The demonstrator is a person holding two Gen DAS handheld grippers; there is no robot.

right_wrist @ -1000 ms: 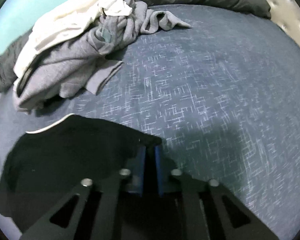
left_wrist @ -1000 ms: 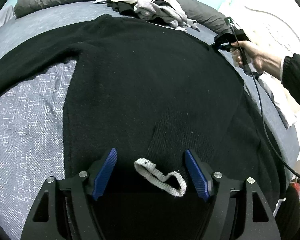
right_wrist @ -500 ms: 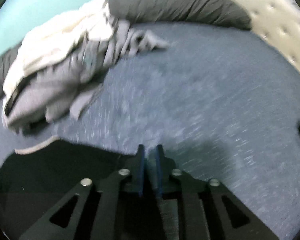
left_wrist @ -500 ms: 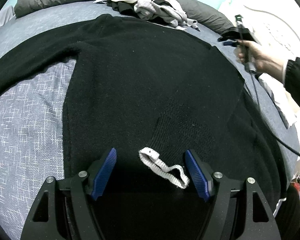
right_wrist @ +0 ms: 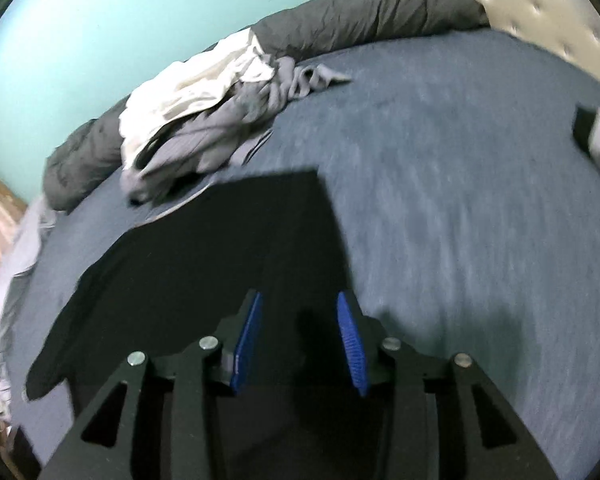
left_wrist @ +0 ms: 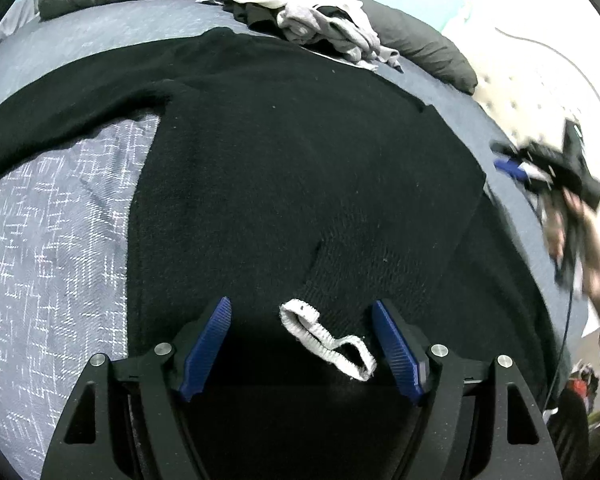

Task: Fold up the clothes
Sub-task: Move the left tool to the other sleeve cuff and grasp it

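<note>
Left tongs (left_wrist: 302, 350) are wide open w/ nothing pinched, hovering right over the near edge of the black sweater (left_wrist: 300, 168). A white ribbed loop (left_wrist: 326, 342) sits between the blue pads, prob a tag or tie, can't tell which.

Right tongs (right_wrist: 298, 338) have just been opening and are part open now, only loose black knit below the gap, not gripped.

The sweater's spread flat on the bed (left_wrist: 48, 240), body straight ahead of the left tongs, one sleeve (left_wrist: 72, 116) running off to their left.

Imo it's soft, floppy, light and stretchy, so it'll sag and drag. Better to grab at a hem corner or sleeve cuff than mid-panel.

Further out there's the unfolded clothes pile (right_wrist: 204, 112), then the grey pillows (right_wrist: 364, 12).
</note>
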